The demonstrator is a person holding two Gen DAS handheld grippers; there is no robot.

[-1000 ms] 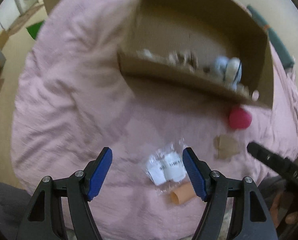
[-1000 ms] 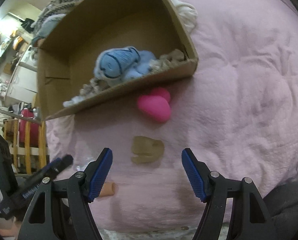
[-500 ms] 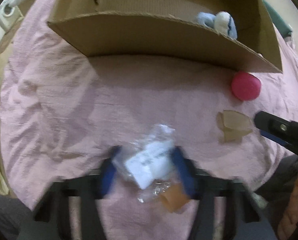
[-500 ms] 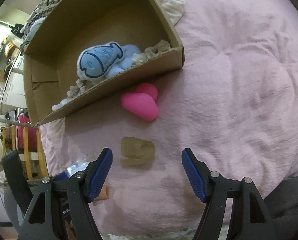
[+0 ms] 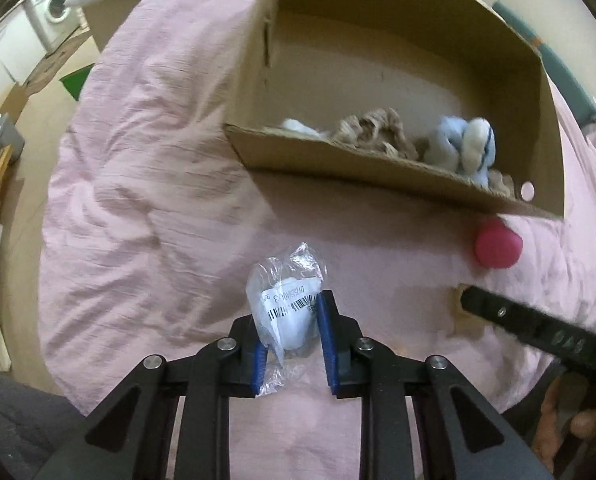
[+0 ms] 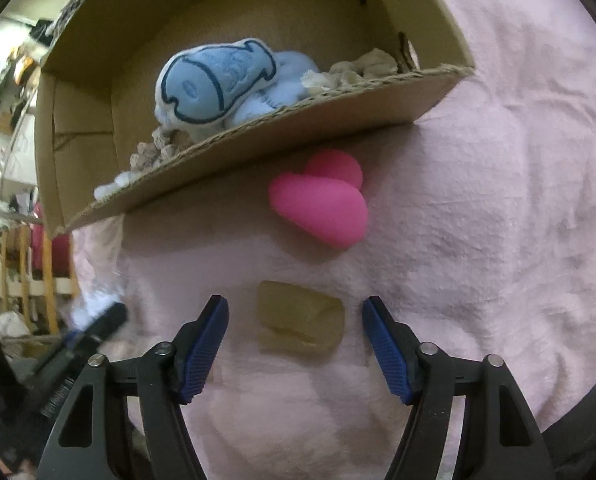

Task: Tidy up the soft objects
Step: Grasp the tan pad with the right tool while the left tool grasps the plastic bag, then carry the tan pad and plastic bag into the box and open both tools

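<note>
Two hand-held grippers in play; the left hand-held gripper has its blue pads closed tight on one clear plastic packet holding a white soft item with a barcode label, the packet raised off the pink bed cover; the right hand-held gripper stands wide apart and grips nothing, its pads flanking one tan sponge piece that lies flat on the cover without touching it. One cardboard box sits on the bed, open side up; inside, one light-blue plush toy, plus beige knotted fabric of uncertain count. One pink sponge lies just outside the box's near wall, close to it. Left wrist view alone shows the packet, a washing machine far left and the right tool's black finger over the tan piece; right wrist view alone shows the embroidered face of the plush and the pink sponge's two-lobed outline.
</note>
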